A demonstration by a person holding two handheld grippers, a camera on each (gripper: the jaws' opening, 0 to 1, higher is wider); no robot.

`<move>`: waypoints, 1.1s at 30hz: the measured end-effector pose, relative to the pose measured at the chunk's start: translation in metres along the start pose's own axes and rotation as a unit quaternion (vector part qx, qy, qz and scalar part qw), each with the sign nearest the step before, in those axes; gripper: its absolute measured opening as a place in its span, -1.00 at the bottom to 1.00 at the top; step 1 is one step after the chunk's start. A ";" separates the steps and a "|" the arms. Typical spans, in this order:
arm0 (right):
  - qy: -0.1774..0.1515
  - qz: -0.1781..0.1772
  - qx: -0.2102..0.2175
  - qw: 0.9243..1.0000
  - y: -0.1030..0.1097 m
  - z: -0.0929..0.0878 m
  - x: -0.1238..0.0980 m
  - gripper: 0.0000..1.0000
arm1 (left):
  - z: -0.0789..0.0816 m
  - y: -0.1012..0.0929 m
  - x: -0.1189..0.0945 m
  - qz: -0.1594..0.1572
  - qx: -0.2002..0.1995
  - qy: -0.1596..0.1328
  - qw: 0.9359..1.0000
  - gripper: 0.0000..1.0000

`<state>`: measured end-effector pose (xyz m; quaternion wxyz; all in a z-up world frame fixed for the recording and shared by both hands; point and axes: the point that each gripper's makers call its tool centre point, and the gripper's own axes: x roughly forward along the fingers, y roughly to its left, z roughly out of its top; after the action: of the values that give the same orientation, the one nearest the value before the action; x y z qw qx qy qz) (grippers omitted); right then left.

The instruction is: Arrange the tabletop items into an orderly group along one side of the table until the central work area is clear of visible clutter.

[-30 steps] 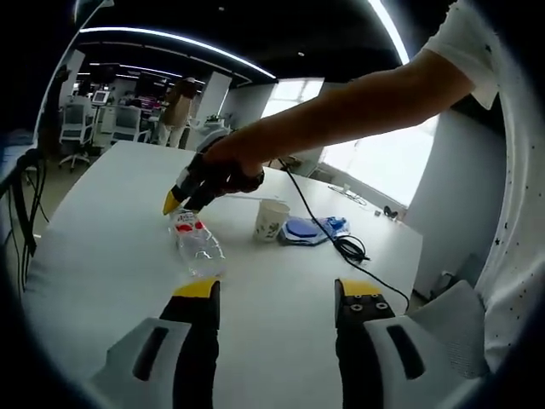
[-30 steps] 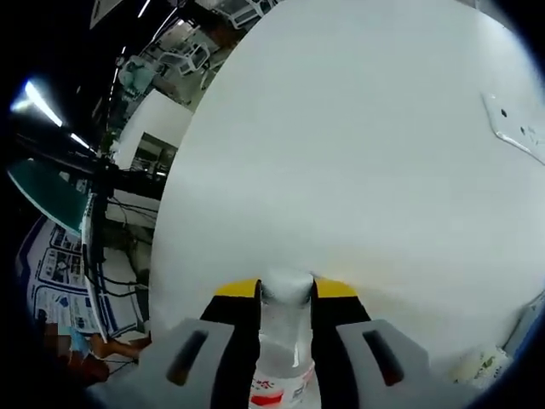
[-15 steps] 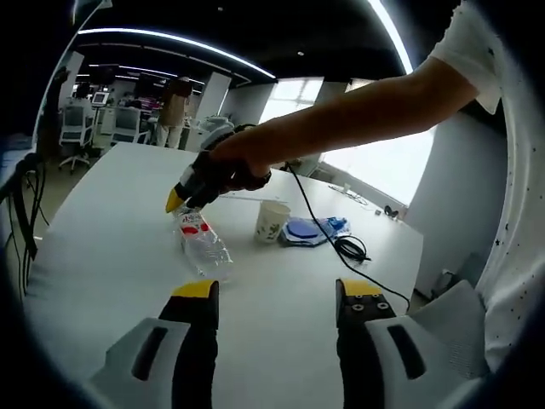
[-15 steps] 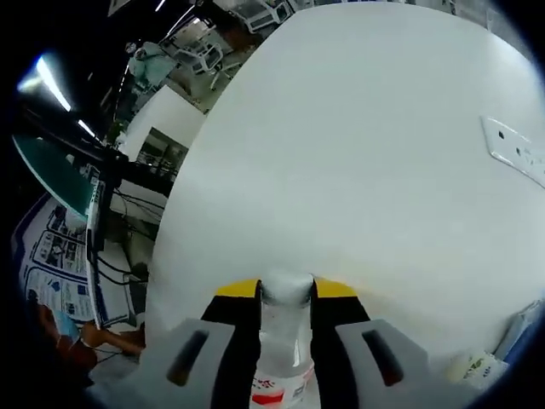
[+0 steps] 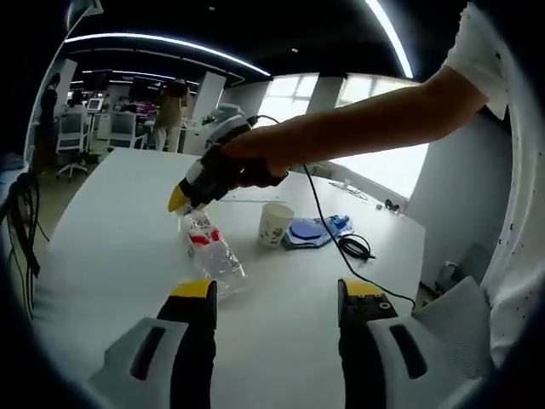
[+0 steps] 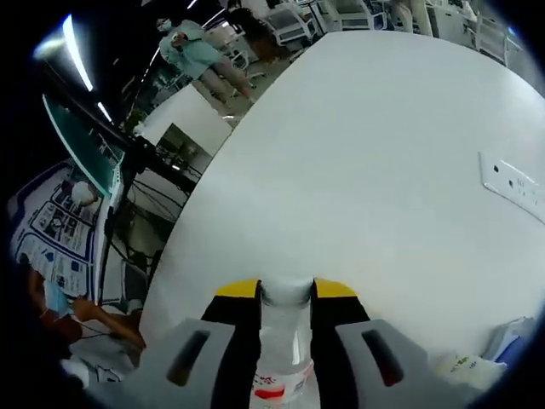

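Note:
A clear plastic water bottle (image 5: pixel 215 253) with a red label slants on the white table (image 5: pixel 102 256), its neck raised. My right gripper (image 5: pixel 182 198), held by a hand, is shut on that neck. In the right gripper view the yellow-tipped jaws of the right gripper (image 6: pixel 285 290) pinch the bottle (image 6: pixel 283 341) just below its cap. My left gripper (image 5: pixel 277 292) hangs open over the near table, just right of the bottle's base, holding nothing. A paper cup (image 5: pixel 274 224) stands behind the bottle.
A blue flat item (image 5: pixel 311 229) lies beside the cup, with a black cable (image 5: pixel 351 248) running past it. A white power strip (image 6: pixel 511 182) lies on the table (image 6: pixel 383 153). Office chairs and people are beyond the far edge.
The right gripper has risen and shifted right with the bottle's neck, tilting the bottle and drawing it nearer the left gripper. The right gripper view has pitched toward the room.

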<state>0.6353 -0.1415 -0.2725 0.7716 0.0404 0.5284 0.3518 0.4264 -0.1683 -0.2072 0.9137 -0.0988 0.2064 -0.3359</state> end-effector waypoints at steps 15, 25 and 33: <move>-0.035 0.005 -0.049 0.998 0.012 -0.003 -0.029 -0.62 | 0.024 0.032 0.028 0.001 0.019 0.001 1.000 0.18; -0.060 0.003 -0.087 0.994 0.026 -0.010 -0.048 -0.62 | 0.023 0.062 0.069 0.002 0.007 0.023 1.000 0.21; -0.077 0.000 -0.115 0.990 0.035 -0.016 -0.059 -0.62 | 0.021 0.072 0.099 -0.010 -0.009 0.031 0.999 0.19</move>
<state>0.5926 -0.1547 -0.2181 0.8098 -0.0214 0.4232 0.4059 0.5451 -0.1779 -0.2416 0.9027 -0.0987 0.2363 -0.3457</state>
